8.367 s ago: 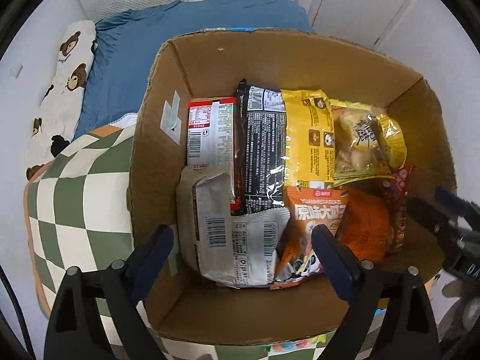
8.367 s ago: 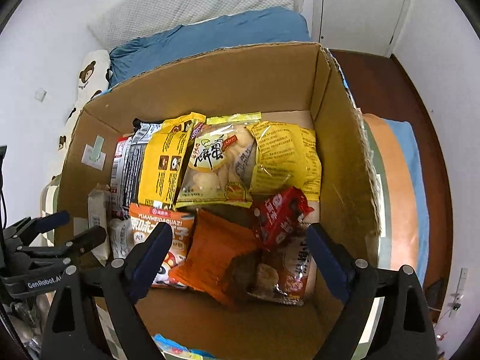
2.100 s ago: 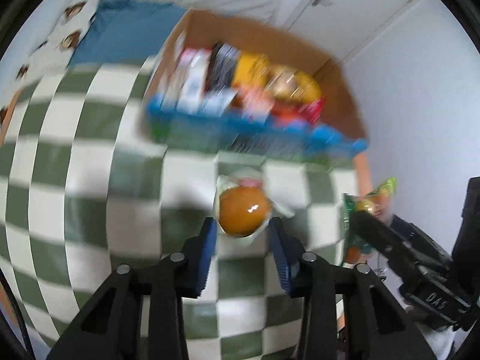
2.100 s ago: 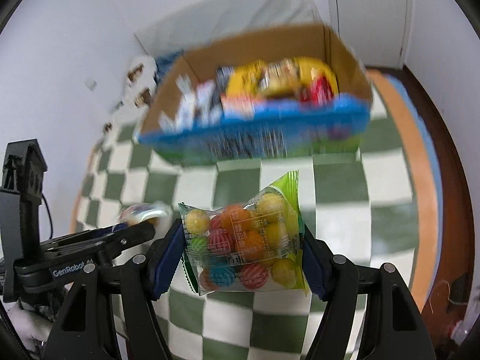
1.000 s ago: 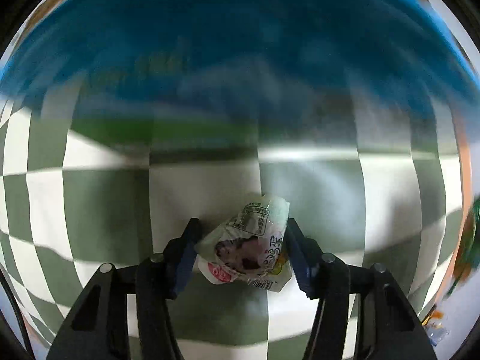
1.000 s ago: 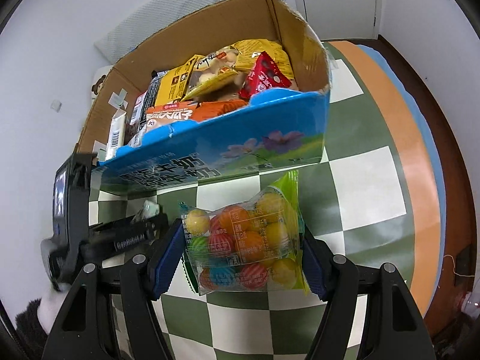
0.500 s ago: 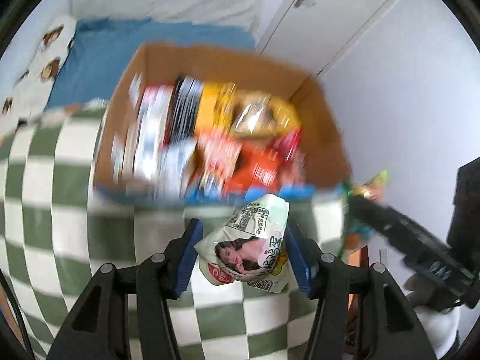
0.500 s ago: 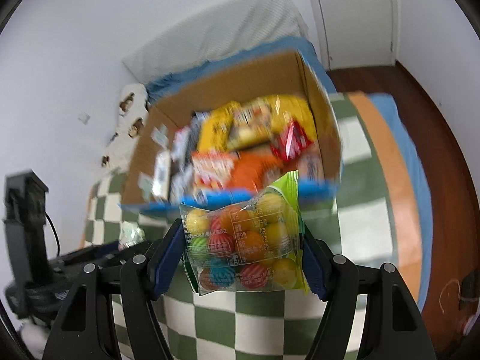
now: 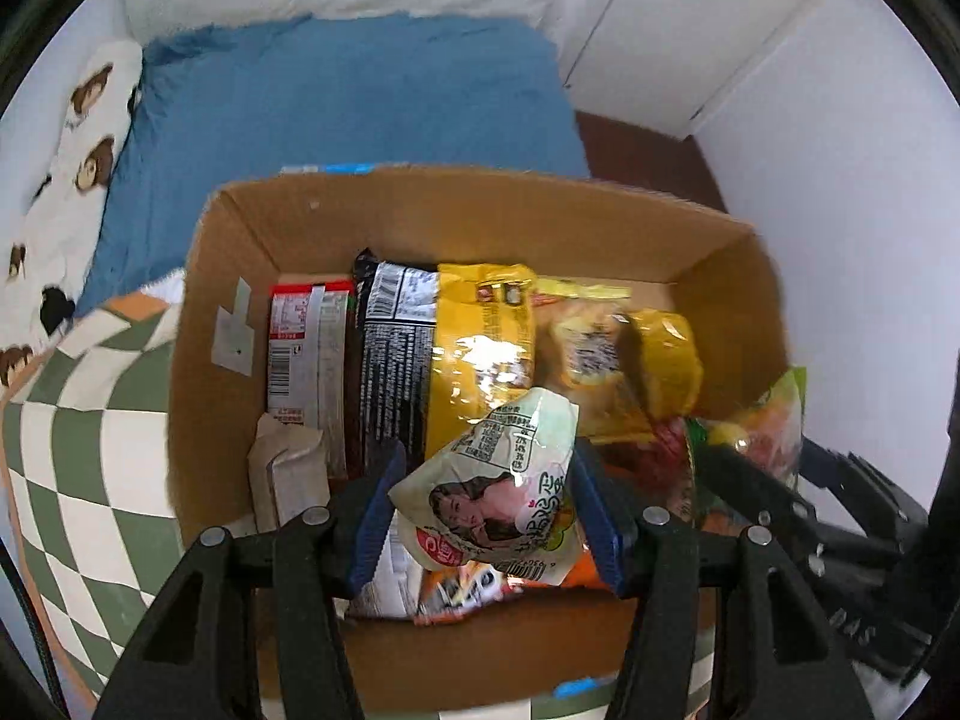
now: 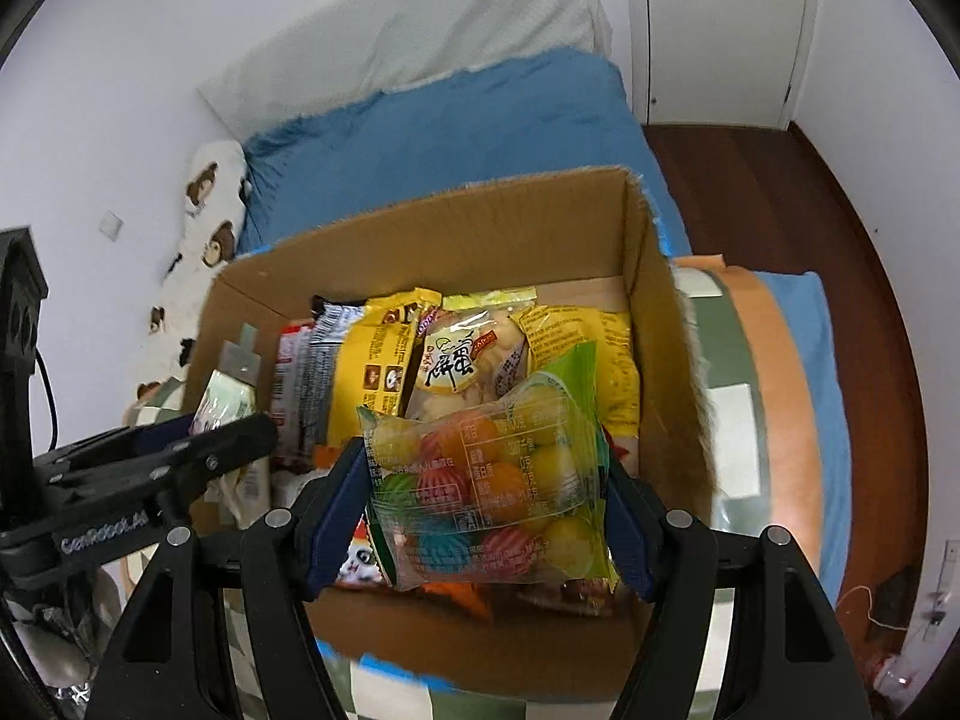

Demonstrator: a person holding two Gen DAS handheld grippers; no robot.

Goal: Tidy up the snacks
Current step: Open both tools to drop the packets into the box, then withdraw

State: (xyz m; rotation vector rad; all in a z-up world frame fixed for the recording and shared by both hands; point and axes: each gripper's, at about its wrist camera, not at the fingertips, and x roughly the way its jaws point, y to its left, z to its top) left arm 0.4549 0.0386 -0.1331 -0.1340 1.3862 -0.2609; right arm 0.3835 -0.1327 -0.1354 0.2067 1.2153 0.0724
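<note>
My left gripper (image 9: 486, 510) is shut on a pale green snack packet (image 9: 498, 492) printed with a woman's face, held above the near part of an open cardboard box (image 9: 252, 240). My right gripper (image 10: 489, 498) is shut on a clear bag of coloured candy balls (image 10: 486, 480), held over the same box (image 10: 654, 324). The box holds several snack packs: a red-and-white one (image 9: 300, 348), a black one (image 9: 390, 360), yellow ones (image 9: 486, 348). The candy bag and right gripper show at the right of the left wrist view (image 9: 750, 438); the left gripper shows at the left of the right wrist view (image 10: 150, 456).
The box stands on a green-and-white checked blanket (image 9: 78, 450) on a bed. A blue blanket (image 9: 336, 96), a bear-print pillow (image 9: 66, 162) and a white pillow (image 10: 420, 18) lie behind it. A brown wood floor (image 10: 780, 180) and a door lie to the right.
Both grippers have risen and moved forward from beside the box's blue printed front to above its open top, each still holding its packet.
</note>
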